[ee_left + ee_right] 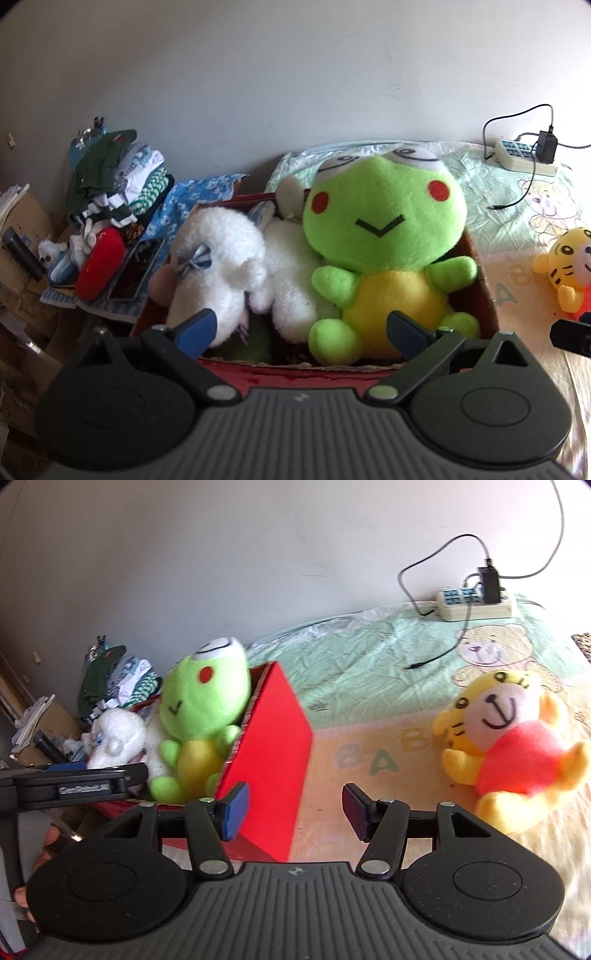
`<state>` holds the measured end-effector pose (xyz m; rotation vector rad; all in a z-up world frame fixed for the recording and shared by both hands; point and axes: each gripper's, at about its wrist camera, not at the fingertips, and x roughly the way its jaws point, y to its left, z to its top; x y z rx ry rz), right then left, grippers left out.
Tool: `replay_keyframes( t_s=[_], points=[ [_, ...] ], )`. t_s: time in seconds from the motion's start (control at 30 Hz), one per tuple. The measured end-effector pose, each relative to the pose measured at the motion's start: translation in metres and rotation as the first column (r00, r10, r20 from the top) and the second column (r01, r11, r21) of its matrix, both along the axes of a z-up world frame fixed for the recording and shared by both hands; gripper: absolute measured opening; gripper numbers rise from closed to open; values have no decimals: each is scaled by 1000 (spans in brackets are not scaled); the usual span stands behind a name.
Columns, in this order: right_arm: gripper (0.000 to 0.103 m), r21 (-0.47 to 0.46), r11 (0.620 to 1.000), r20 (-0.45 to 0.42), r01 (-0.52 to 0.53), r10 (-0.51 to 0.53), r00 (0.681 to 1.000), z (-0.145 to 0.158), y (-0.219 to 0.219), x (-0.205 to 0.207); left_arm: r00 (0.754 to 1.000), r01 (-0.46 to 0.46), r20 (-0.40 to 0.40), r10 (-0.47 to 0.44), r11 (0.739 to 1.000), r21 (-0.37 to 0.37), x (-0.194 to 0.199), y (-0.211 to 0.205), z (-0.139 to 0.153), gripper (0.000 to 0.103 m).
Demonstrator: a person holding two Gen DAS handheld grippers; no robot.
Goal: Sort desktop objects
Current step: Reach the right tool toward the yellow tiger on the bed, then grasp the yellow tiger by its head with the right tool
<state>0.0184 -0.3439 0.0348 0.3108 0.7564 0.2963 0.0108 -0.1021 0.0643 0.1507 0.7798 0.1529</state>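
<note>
Behind everything, a plain grey wall is seen, and below it a bed sheet (pixel 354 657) printed with bears and the letters "BABY". A red box (pixel 273 746) is placed on the sheet. A green frog toy (pixel 388 240) is sat upright in the box, head up, beside a white fluffy toy (pixel 221 251). A yellow tiger toy (pixel 513 746) is seen whole at the right of the right wrist view only, well apart from the box. "GenRobot.AI" is printed on the left gripper (pixel 303 328). Both it and the right gripper (pixel 295 808) are spread wide and empty. A power strip (pixel 476 603) is laid at the upper right.
</note>
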Motion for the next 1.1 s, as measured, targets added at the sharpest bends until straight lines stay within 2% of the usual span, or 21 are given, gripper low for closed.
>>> replay_keyframes(
  t_s=[0.1, 0.2, 0.33, 0.4, 0.53, 0.6, 0.73, 0.93, 1.03, 1.1],
  points=[
    [60, -42, 992, -37, 117, -119, 992, -10, -45, 3, 993, 116, 40, -115, 992, -41, -5, -21, 10, 99],
    [60, -72, 977, -64, 202, -206, 976, -15, -85, 5, 964, 258, 95, -250, 962, -86, -13, -49, 19, 99],
    [61, -97, 963, -106, 253, -263, 959, -15, -135, 16, 888, 456, 138, -439, 879, -137, -17, -103, 14, 100],
    [67, -100, 965, -123, 244, -255, 959, -14, -151, 23, 854, 521, 128, -505, 832, -193, -11, -130, 1, 101],
    [71, -119, 980, -158, 160, -178, 971, -19, -167, 46, 818, 553, 59, -573, 752, -358, 14, -175, -34, 101],
    [73, -112, 983, -170, 142, -160, 972, -23, -173, 57, 810, 556, 51, -584, 738, -381, 25, -198, -51, 101],
    [73, -26, 993, -238, 118, -121, 964, -39, -185, 81, 806, 535, -20, -591, 743, -403, 43, -230, -80, 101],
    [74, 3, 997, -258, 75, -72, 964, -60, -184, 103, 855, 413, -55, -515, 742, -528, 65, -222, -98, 101],
    [75, 92, 994, -267, 58, -32, 963, -70, -186, 116, 882, 332, -83, -464, 736, -590, 80, -215, -109, 100],
    [77, 140, 989, -271, 47, -8, 962, -76, -186, 123, 885, 307, -108, -453, 743, -595, 86, -217, -117, 92]
  ],
)
